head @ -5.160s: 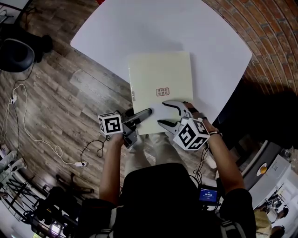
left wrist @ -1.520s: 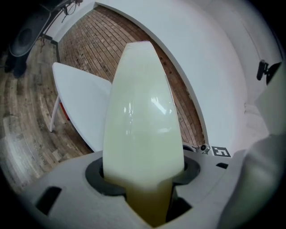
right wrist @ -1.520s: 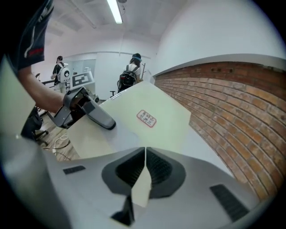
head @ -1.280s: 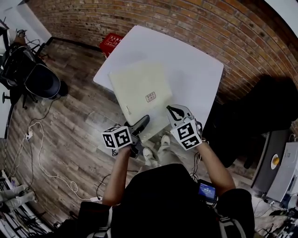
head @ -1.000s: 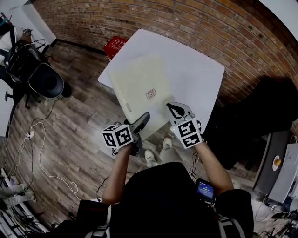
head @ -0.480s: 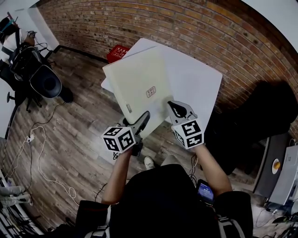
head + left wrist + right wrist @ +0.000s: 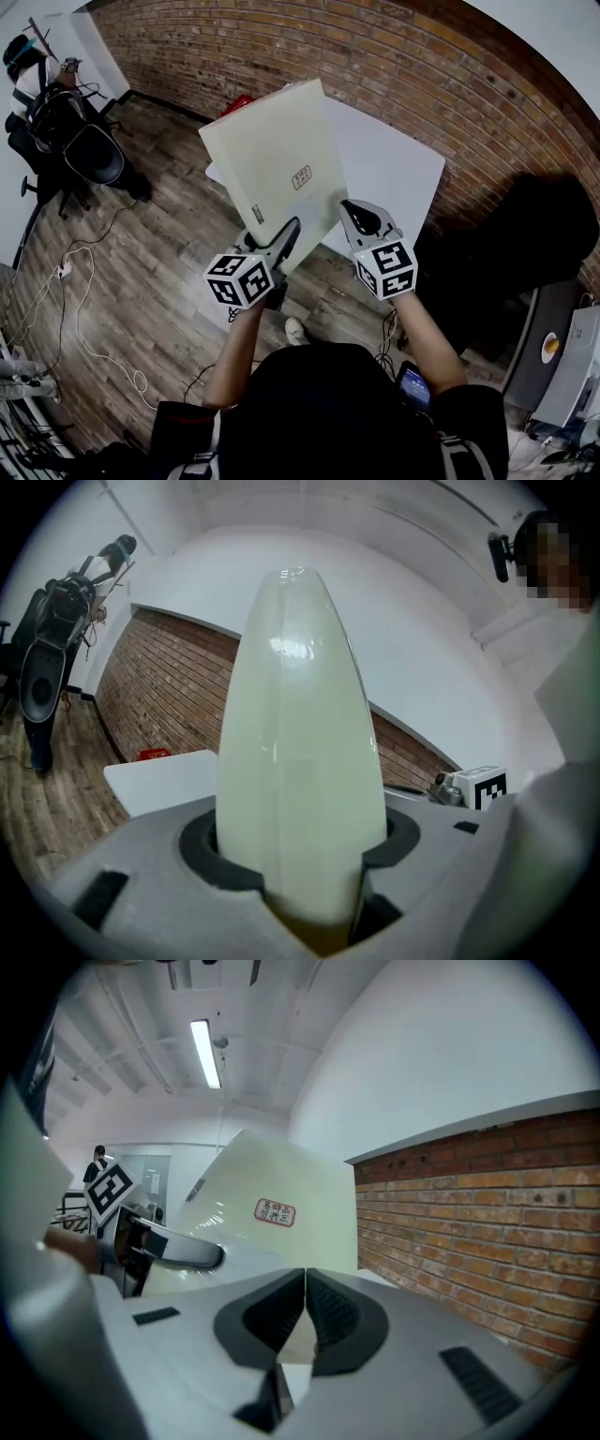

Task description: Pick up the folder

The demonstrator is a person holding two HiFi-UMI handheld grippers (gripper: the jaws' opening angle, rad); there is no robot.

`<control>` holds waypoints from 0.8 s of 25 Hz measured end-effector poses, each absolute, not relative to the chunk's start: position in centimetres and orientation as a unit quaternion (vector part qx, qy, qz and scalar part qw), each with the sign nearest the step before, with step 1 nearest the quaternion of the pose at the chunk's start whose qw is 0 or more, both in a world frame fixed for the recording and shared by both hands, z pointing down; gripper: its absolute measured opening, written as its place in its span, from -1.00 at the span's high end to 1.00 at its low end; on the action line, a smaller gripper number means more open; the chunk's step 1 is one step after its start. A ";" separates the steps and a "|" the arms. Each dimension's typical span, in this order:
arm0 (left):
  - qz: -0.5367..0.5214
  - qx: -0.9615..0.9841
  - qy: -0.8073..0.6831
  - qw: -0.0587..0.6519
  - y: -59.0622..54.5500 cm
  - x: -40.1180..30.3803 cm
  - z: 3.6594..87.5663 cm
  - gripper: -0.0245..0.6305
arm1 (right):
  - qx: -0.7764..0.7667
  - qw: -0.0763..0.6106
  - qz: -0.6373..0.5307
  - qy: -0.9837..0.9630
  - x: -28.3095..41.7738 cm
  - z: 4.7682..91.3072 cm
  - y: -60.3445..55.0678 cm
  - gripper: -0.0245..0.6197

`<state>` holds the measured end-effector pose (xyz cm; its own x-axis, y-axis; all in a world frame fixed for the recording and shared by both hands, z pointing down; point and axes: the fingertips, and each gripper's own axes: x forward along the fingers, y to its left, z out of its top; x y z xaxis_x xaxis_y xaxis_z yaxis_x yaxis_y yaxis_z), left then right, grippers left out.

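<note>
A pale cream folder (image 7: 277,159) with a small red-printed label hangs in the air above the white table (image 7: 394,178), tilted up toward the brick wall. My left gripper (image 7: 286,234) is shut on its thick near-left edge, and the bulging edge (image 7: 300,742) fills the wide gap of the left gripper (image 7: 300,855). At the near-right corner, my right gripper (image 7: 352,214) is shut on the thin cover. In the right gripper view, the right gripper (image 7: 305,1312) has its pads almost touching, with a pale sheet of the folder (image 7: 281,1194) between them.
A brick wall (image 7: 375,66) runs behind the table. On the wooden floor at the left stand an office chair (image 7: 89,155) and a person (image 7: 28,66). Cables (image 7: 56,272) lie on the floor. A red crate (image 7: 234,101) peeks out behind the folder.
The folder lay flat on the table before. Both grippers have risen with it, and its far end now tilts upward, clear of the tabletop.
</note>
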<state>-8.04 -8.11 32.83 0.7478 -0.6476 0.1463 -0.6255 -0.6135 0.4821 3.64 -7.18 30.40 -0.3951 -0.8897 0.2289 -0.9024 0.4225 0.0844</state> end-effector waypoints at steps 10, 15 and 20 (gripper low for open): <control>-0.021 0.905 -0.361 0.225 -3.6 -5.6 31.0 0.11 | 0.542 0.107 0.016 -0.834 7.0 28.6 -2.5 0.83; -0.028 0.908 -0.374 0.188 -1.0 -5.1 29.5 0.11 | 0.539 0.098 0.010 -0.837 7.7 27.9 0.1 0.83; -0.036 0.909 -0.380 0.167 1.6 -4.4 28.5 0.12 | 0.541 0.085 0.006 -0.837 8.9 26.9 2.5 0.83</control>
<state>-4.36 1.59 28.54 0.7088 -0.7027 0.0616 -0.6787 -0.6556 0.3310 8.87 2.53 26.88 -0.4011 -0.9038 0.1494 -0.9059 0.4156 0.0818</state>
